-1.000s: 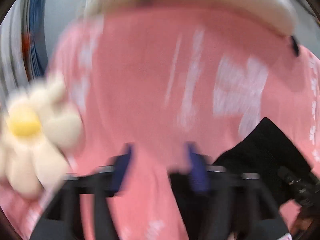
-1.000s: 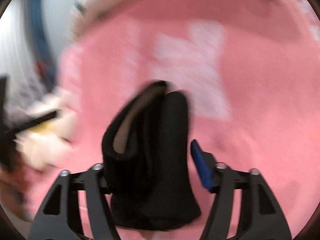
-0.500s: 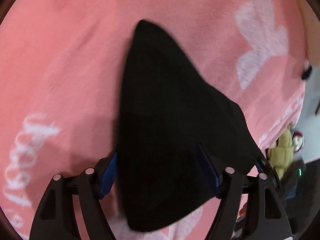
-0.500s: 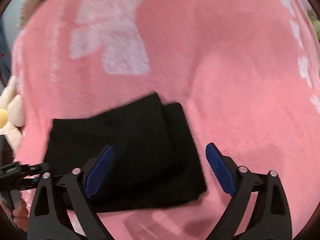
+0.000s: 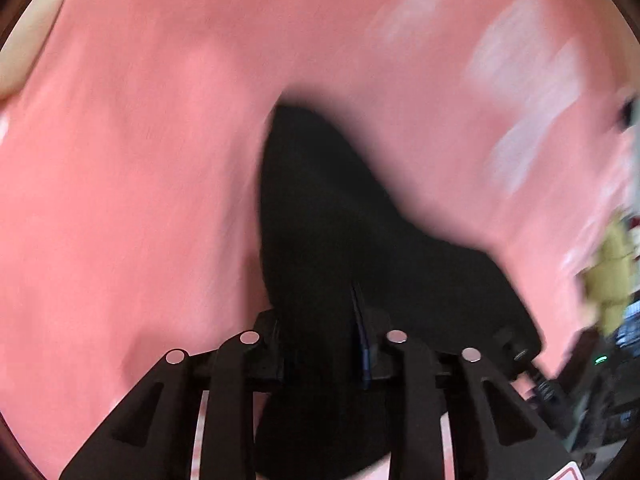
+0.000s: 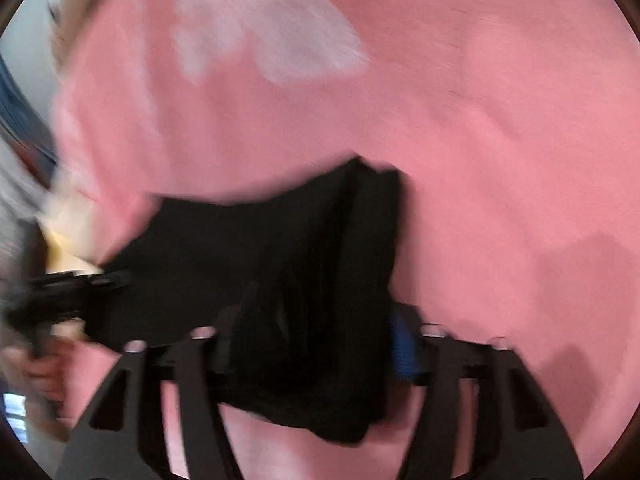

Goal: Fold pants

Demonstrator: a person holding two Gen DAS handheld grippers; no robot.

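Over the pink blanket [image 5: 140,160], both grippers have now clamped the pants [image 5: 328,216].

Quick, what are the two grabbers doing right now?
Left gripper: closed on the folded black fabric pants.
Right gripper: closed on the same pants.

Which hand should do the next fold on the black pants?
Likely both together: the left hand-held gripper and the right hand-held gripper each look shut on an end of the folded black fabric pants, over the pink fleece blanket. Neither is free.
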